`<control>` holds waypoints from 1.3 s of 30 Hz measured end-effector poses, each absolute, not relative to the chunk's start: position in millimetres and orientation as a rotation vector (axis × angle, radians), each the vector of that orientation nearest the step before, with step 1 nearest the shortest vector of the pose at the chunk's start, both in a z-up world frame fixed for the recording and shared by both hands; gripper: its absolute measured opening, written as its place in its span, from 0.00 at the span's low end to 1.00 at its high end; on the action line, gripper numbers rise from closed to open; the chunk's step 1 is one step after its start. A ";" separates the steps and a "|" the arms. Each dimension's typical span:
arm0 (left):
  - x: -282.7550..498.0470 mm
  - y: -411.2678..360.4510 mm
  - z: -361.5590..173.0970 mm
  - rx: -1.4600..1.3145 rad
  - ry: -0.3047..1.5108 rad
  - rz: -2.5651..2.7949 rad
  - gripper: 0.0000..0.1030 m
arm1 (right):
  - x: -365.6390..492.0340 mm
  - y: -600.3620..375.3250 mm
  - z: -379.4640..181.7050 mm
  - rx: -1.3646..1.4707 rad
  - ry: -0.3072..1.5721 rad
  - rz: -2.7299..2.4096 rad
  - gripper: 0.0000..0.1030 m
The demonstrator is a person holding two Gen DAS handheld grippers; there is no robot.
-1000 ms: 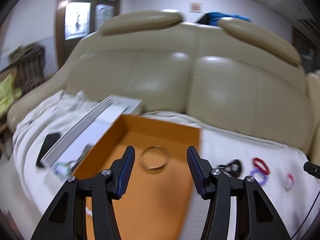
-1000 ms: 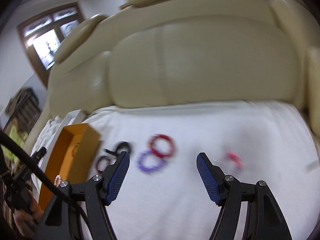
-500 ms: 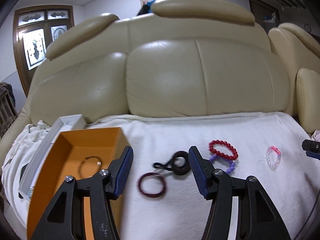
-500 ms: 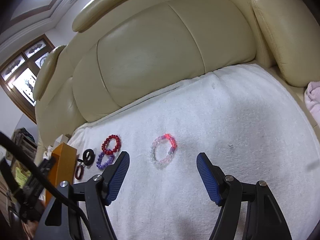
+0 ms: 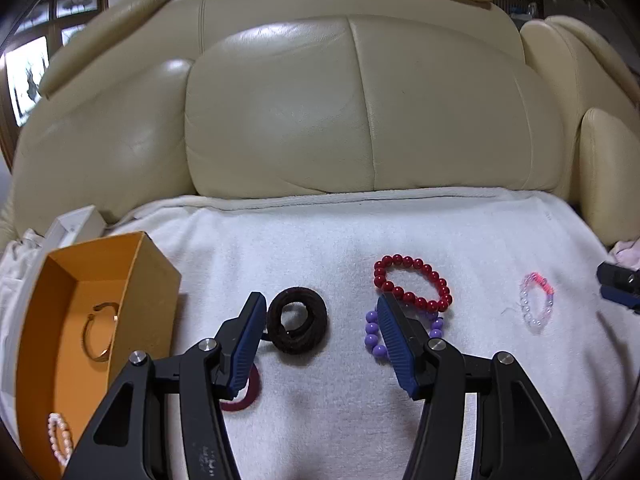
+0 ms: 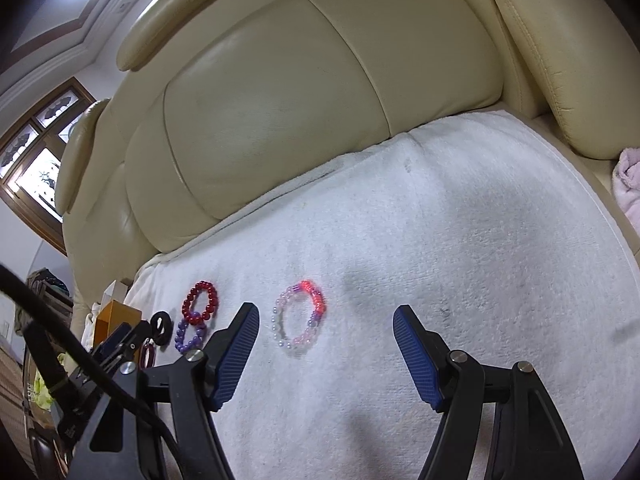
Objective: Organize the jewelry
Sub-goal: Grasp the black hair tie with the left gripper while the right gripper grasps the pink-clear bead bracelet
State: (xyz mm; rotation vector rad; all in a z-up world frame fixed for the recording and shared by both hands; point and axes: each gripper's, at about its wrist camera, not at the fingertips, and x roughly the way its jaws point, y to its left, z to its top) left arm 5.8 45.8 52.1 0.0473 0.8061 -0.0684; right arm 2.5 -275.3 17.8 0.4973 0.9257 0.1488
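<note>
Left wrist view: my left gripper [image 5: 320, 338] fingers are spread around the dark hair tie [image 5: 297, 320]; my right gripper [image 6: 326, 354] fingers are spread, perhaps just right of the pink bracelet [image 6: 298, 316].

box [image 5: 152, 268] left on towel [image 5: 480, 232], bangle [image 5: 98, 330] inside, bracelets [image 5: 412, 282] to its right, sofa back [image 5: 360, 112] behind

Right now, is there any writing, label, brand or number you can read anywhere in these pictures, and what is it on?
No text can be read in either view.
left gripper: faint pale marks low on its black frame, too small and blurred to read.
orange box: no print visible.
white box behind the orange one: no readable label.
right gripper: nothing printed in view.
</note>
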 end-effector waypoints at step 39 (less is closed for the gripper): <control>26.9 55.3 34.9 -0.049 0.984 -0.320 0.07 | 9.6 -272.8 6.3 0.500 0.955 0.123 0.71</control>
